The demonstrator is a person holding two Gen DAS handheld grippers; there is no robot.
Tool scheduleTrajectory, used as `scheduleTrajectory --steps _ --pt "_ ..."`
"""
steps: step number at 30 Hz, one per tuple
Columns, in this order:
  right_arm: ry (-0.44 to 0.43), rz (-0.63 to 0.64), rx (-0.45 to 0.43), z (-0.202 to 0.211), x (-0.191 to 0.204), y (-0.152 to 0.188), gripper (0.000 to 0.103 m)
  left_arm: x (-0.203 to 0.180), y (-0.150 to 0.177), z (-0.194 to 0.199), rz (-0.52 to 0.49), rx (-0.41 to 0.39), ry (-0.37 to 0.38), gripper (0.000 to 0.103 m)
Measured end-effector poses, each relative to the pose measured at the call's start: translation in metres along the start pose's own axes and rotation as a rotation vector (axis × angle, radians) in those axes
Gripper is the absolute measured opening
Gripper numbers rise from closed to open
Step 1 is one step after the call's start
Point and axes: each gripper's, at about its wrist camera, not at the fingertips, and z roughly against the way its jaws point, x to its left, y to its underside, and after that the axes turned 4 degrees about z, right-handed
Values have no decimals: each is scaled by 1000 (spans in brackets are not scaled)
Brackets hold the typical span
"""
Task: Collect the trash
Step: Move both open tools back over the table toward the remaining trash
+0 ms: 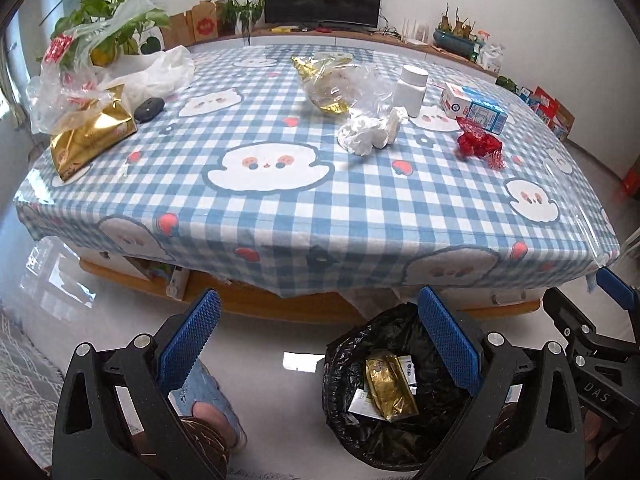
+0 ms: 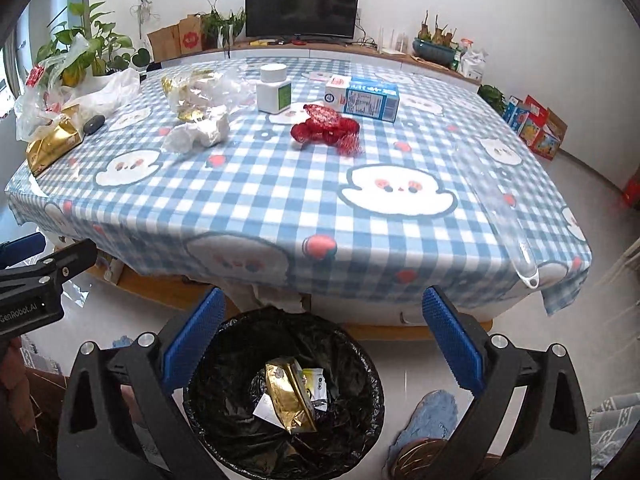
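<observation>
Claws: left claw (image 1: 316, 344) and right claw (image 2: 320, 342) wide, empty over bin (image 2: 362, 364). Next take red net (image 2: 326, 128), twelve o'clock; pinch its bunched middle.

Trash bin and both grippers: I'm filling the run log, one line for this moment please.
left gripper open, empty | right gripper open, empty, above trash bin | gold wrapper in bin | tissue, red net on table
</observation>
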Motion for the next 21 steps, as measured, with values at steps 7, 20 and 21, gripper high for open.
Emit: scheduleTrajectory --steps 7,20,21 --pt "-3 -4 -17 -6 -10 -20 95 -12 -21 -3 -19 -9 20 97" --pt "-2 -15 -48 -33 -24 -65 95 -17 -55 -31 -10 11 48 97" --pt "-2 -14 -48 -36 -24 -67 95 -17 -58 -33 -10 10 47 97"
